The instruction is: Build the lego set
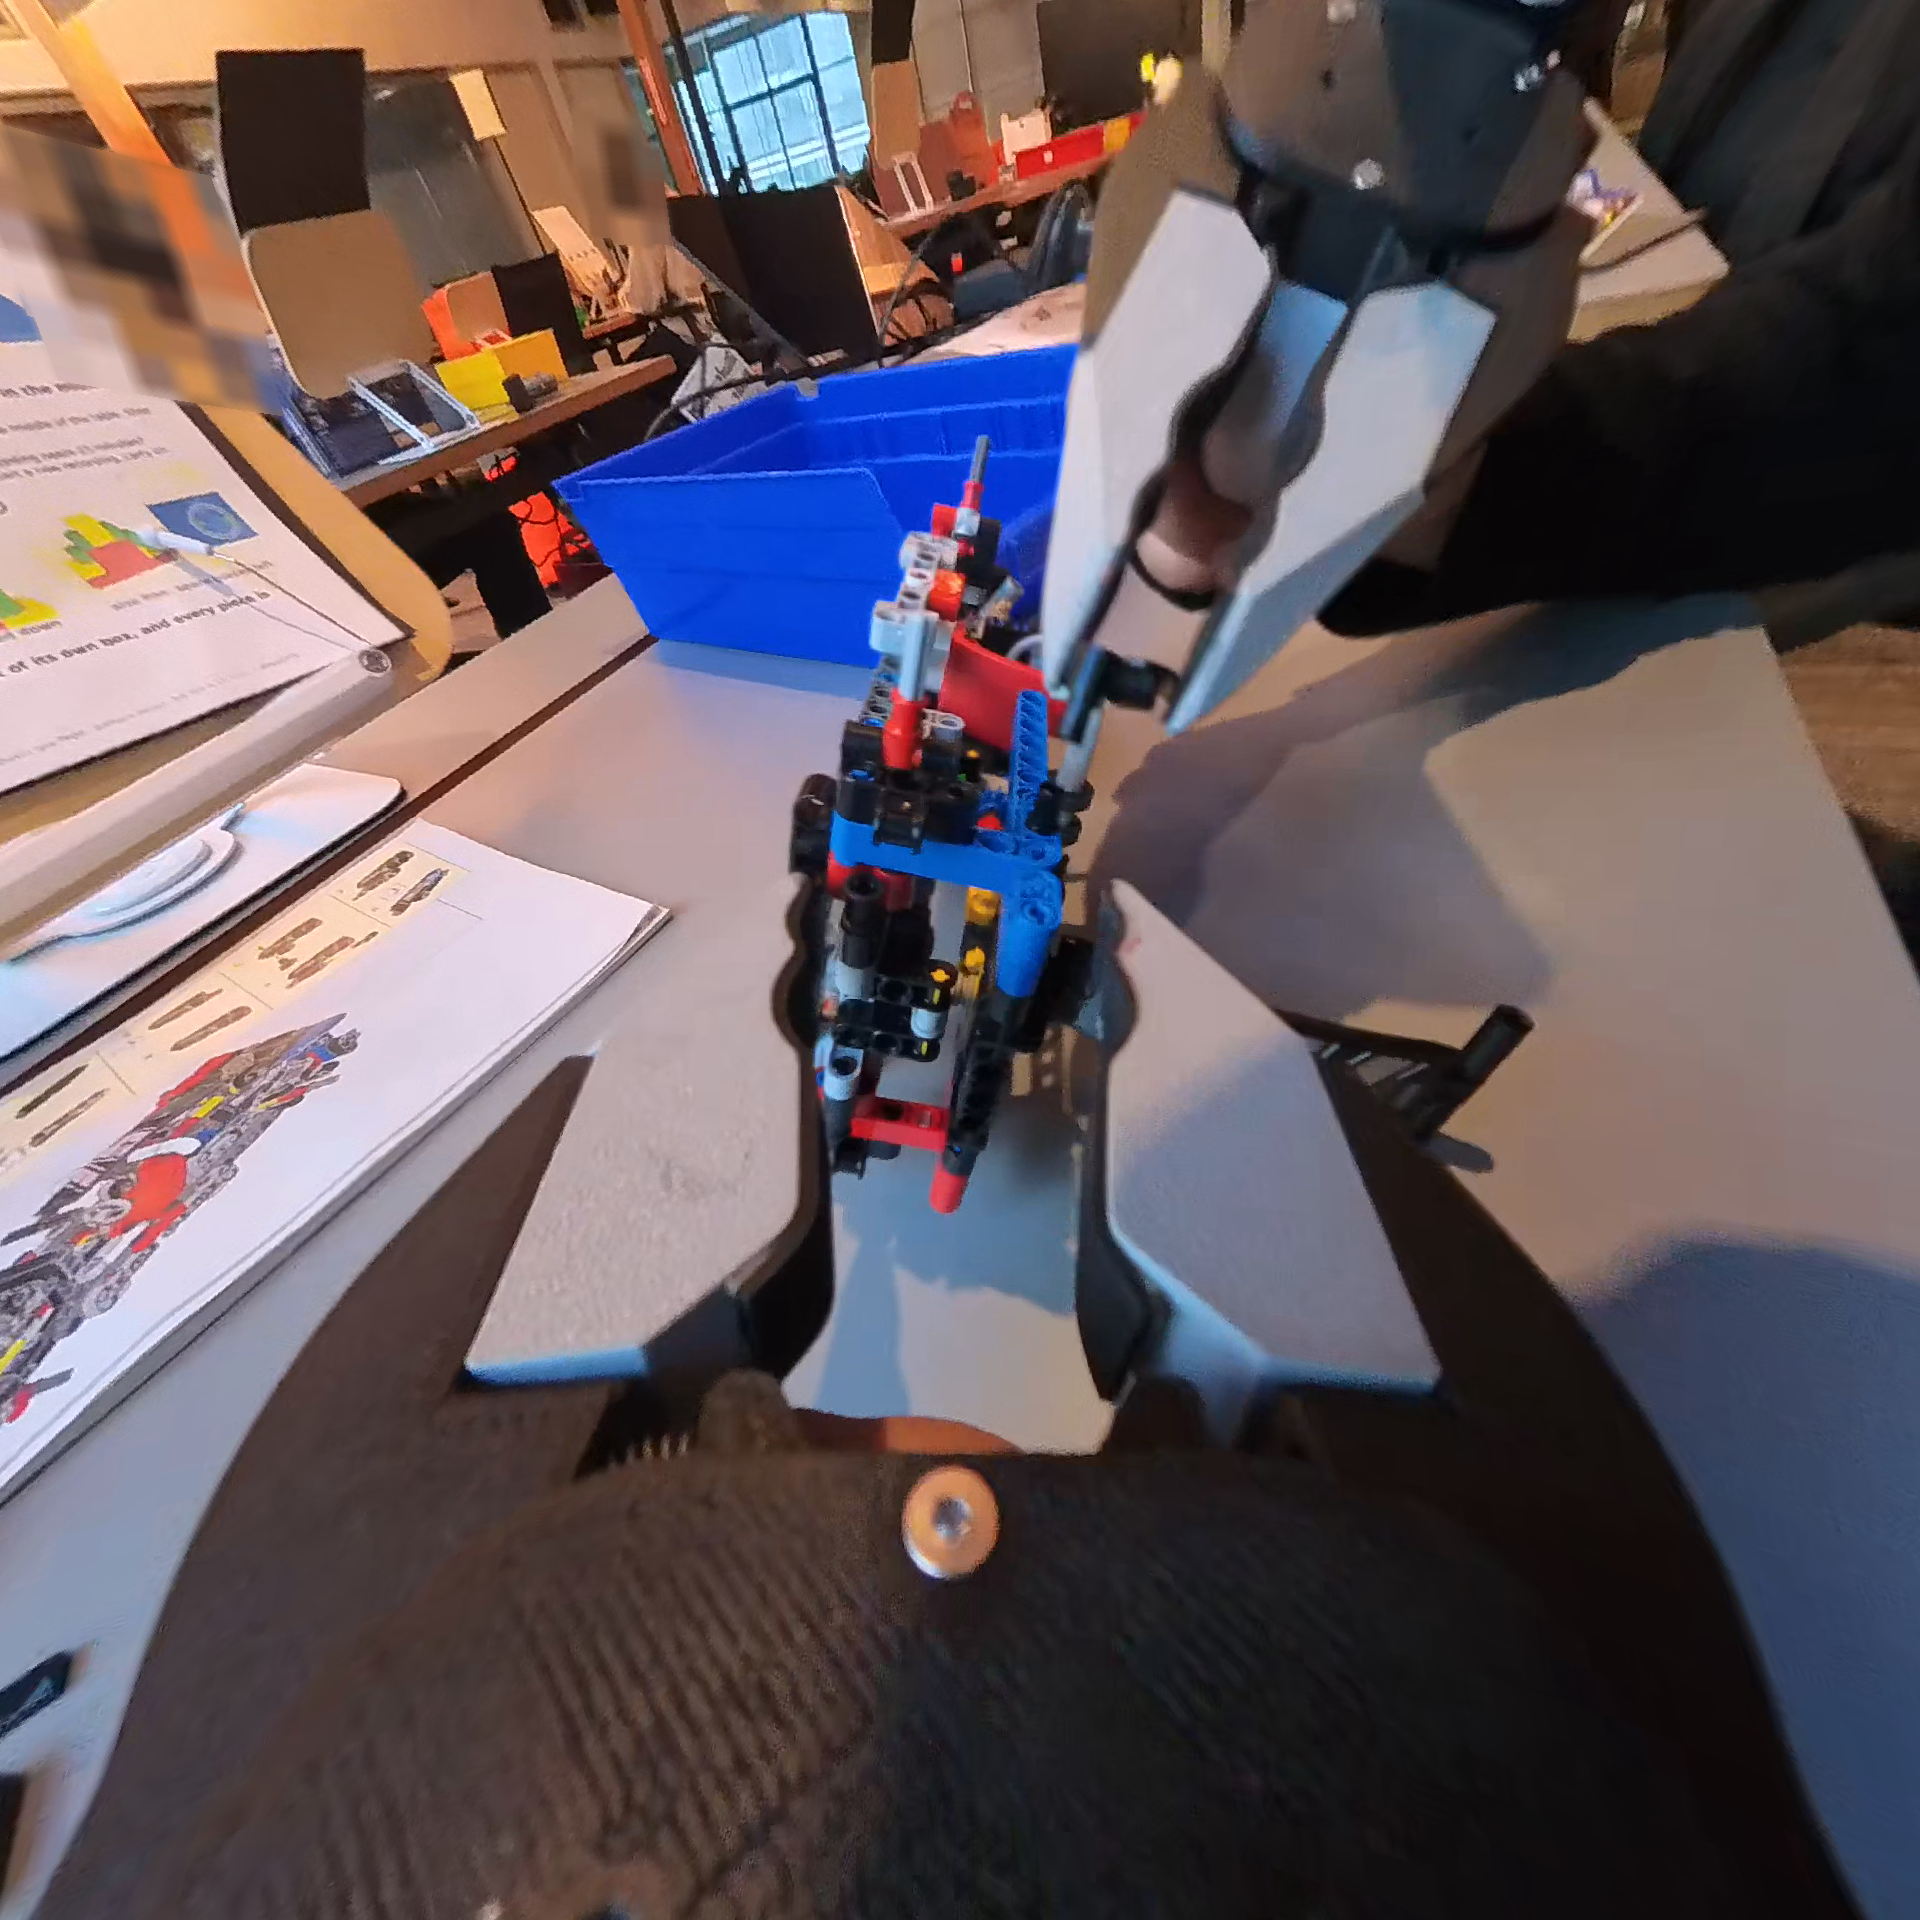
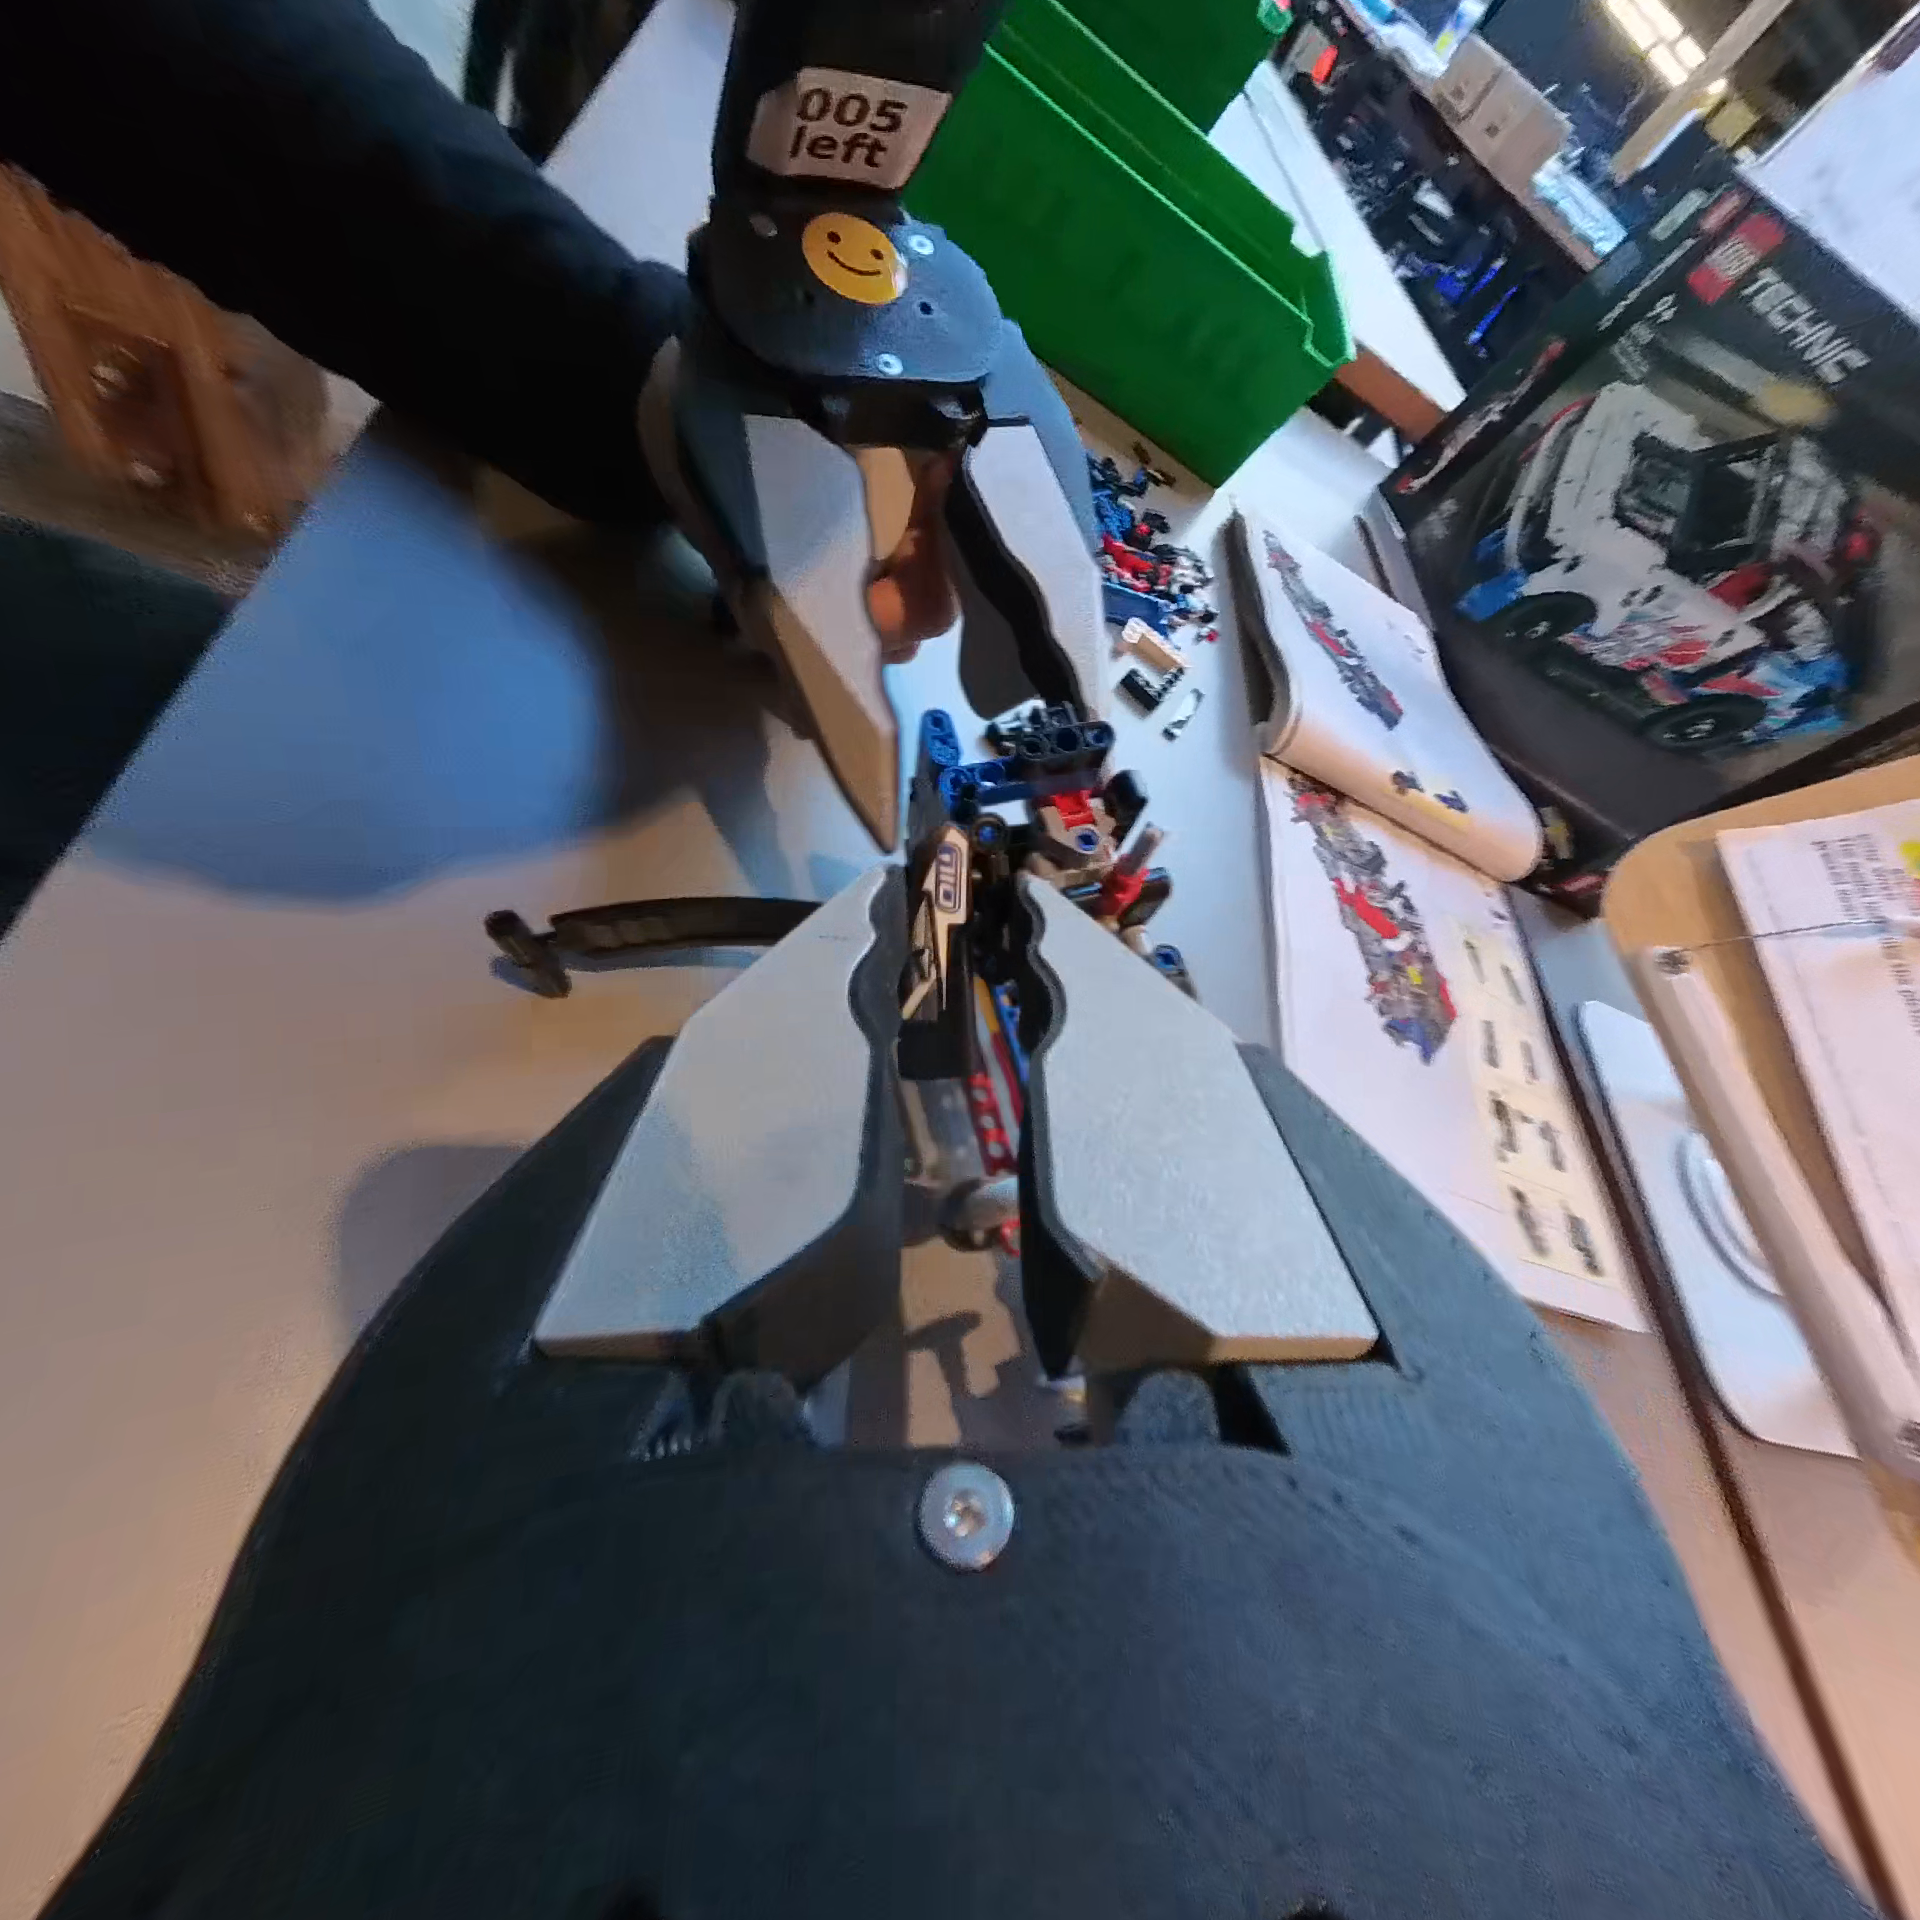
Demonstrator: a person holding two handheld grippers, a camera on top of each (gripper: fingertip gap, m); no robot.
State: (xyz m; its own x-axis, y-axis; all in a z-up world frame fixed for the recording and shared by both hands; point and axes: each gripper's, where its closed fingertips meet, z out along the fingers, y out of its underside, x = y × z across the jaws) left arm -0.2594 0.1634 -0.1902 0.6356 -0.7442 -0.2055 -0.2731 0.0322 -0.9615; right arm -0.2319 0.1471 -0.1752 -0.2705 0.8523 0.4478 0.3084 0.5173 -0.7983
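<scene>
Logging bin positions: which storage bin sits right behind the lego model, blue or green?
The blue bin, directly behind the lego model in the left wrist view. The green bin stands farther off, past loose parts.

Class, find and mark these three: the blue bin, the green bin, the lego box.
blue bin (image 1: 748,551), left wrist view, front wall.
green bin (image 2: 1101,281), right wrist view, side wall.
lego box (image 2: 1662,540), right wrist view, printed top face.
</scene>
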